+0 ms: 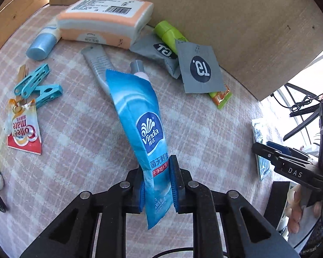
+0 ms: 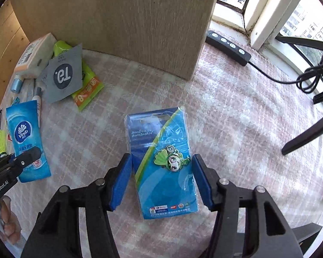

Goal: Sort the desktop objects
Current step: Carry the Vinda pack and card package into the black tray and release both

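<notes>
Left wrist view shows your left tool (image 1: pixel 156 182) clenched on the wipes packet (image 1: pixel 140 124); keep that squeeze firm. Centre the released right tool (image 2: pixel 161 178) over the badge card (image 2: pixel 161 161) before closing.

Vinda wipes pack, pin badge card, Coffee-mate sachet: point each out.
Vinda wipes pack (image 1: pixel 149 132), left wrist view, on its logo.
pin badge card (image 2: pixel 161 165), right wrist view, card middle.
Coffee-mate sachet (image 1: pixel 24 129), left wrist view, printed face.

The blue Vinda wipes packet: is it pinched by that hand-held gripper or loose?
Pinched. The left hand-held gripper has its blue pads pressed on both sides of the Vinda packet.
</notes>
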`<state>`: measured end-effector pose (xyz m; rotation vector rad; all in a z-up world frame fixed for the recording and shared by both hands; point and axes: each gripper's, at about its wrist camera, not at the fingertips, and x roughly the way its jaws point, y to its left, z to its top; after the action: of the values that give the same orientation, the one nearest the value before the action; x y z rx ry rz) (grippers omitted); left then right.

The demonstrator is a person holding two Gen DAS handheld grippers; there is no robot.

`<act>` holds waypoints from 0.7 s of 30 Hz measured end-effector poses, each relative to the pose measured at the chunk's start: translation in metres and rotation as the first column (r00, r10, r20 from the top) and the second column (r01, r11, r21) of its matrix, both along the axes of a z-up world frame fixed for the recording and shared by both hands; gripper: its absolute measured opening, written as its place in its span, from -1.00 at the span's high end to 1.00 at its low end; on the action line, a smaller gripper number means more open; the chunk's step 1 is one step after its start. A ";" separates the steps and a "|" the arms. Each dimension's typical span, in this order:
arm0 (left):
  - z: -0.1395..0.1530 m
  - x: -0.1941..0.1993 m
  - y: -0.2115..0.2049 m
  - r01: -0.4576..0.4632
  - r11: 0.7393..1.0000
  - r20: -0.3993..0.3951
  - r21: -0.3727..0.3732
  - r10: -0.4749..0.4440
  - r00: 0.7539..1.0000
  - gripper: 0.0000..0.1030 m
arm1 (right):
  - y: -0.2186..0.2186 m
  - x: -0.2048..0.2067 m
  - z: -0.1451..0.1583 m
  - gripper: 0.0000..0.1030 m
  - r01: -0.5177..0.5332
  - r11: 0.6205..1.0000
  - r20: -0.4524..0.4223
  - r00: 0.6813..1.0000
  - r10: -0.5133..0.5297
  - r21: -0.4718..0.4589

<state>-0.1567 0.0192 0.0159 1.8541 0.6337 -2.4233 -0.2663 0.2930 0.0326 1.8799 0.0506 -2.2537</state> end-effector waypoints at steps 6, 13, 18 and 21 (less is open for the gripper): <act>0.017 0.022 -0.002 0.025 1.000 -0.032 -0.015 -0.026 0.999 0.84 | -0.006 0.028 0.014 -0.07 0.013 1.000 -0.032 0.999 -0.013 -0.003; 0.036 0.032 0.006 0.073 0.997 -0.072 -0.013 -0.074 0.995 0.89 | 0.015 0.046 0.051 -0.07 0.072 0.997 -0.089 0.993 -0.074 -0.025; 0.057 0.037 0.029 0.115 0.993 -0.098 0.008 -0.114 0.989 0.89 | 0.028 0.067 0.080 -0.07 0.119 0.991 -0.120 0.985 -0.125 -0.052; 0.072 0.032 0.057 0.164 0.986 -0.120 0.019 -0.161 0.980 0.89 | 0.043 0.090 0.084 -0.07 0.151 0.987 -0.128 0.979 -0.158 -0.059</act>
<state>-0.1246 0.0766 0.0875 1.8529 0.5447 -2.6572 -0.1766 0.3356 0.1163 1.7636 -0.1347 -2.4556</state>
